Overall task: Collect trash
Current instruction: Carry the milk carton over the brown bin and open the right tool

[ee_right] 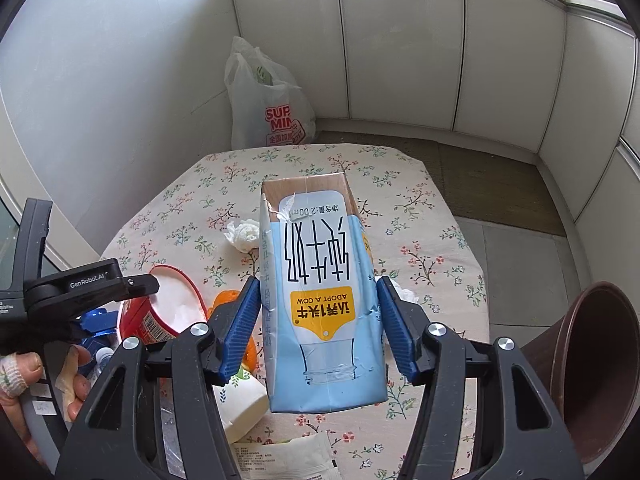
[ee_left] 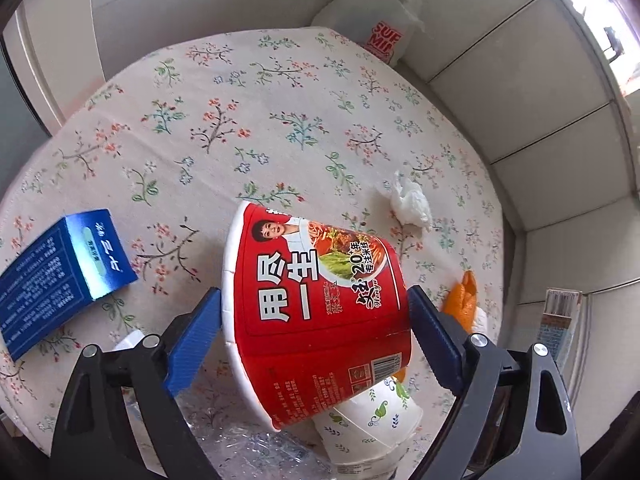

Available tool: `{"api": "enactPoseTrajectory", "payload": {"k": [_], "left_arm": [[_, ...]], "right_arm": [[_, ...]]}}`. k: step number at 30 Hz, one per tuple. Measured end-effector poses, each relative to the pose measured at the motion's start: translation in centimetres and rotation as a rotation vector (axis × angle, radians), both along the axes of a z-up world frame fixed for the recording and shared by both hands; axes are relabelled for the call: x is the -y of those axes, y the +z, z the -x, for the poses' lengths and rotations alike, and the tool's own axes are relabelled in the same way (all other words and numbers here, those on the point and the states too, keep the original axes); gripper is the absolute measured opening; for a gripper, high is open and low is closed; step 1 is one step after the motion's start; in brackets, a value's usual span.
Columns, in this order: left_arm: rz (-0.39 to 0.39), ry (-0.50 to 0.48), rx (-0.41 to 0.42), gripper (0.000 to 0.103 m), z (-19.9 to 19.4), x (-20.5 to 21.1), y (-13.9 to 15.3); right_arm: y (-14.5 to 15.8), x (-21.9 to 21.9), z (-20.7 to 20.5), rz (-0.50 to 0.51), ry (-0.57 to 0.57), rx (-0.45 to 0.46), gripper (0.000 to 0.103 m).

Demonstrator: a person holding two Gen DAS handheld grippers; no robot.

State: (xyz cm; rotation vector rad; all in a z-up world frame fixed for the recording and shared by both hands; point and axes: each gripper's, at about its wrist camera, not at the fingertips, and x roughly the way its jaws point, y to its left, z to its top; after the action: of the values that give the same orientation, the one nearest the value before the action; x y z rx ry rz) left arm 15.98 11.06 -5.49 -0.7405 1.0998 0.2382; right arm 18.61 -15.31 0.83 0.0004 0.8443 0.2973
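My left gripper (ee_left: pixel 314 320) is shut on a red instant-noodle cup (ee_left: pixel 316 312), held tilted above the floral table (ee_left: pixel 240 100). The same cup (ee_right: pixel 168 308) shows in the right wrist view with its white inside facing up. My right gripper (ee_right: pixel 316 320) is shut on a light-blue milk carton (ee_right: pixel 320 304), held above the table (ee_right: pixel 440 240). On the table lie a crumpled tissue (ee_left: pixel 410 202), orange peel (ee_left: pixel 464 300), a white floral paper cup (ee_left: pixel 372 428) and a blue box (ee_left: pixel 60 276).
A white plastic shopping bag (ee_right: pixel 268 104) stands on the floor beyond the table's far edge. A brown bin (ee_right: pixel 592 364) stands at the table's right. A white sachet (ee_right: pixel 284 460) lies near the front edge. Crinkled clear plastic (ee_left: pixel 240 440) lies under the left gripper.
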Motion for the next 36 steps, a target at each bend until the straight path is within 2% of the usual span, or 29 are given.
{"api": "enactPoseTrajectory", "payload": {"k": [5,12,19,23,29,32,36], "left_arm": [[0.062,-0.009,0.081,0.088,0.4,0.2,1.1],[0.017,-0.043,0.238,0.088,1.3,1.8,4.9],[0.015,-0.101,0.332,0.088,2.0,3.3,7.2],[0.007,-0.13,0.391,0.088,2.9,4.5,8.2],[0.004,-0.186,0.428,0.088,3.6,6.9,8.8],[-0.007,-0.233,0.433,0.088,3.7,8.9,8.9],[-0.008,-0.284,0.442,0.088,4.1,11.5,8.7]], "right_arm": [[0.7,0.8,0.3,-0.012,-0.017,0.015,0.056],[2.1,3.1,1.0,-0.044,-0.062,0.049,0.056],[3.7,6.5,2.3,-0.057,-0.159,0.105,0.056],[4.7,10.2,3.2,-0.045,-0.291,0.153,0.056],[5.4,17.4,4.8,-0.012,-0.595,0.192,0.056],[4.6,21.2,5.3,-0.001,-0.751,0.156,0.056],[2.0,25.6,5.4,0.011,-0.911,0.049,0.056]]}}
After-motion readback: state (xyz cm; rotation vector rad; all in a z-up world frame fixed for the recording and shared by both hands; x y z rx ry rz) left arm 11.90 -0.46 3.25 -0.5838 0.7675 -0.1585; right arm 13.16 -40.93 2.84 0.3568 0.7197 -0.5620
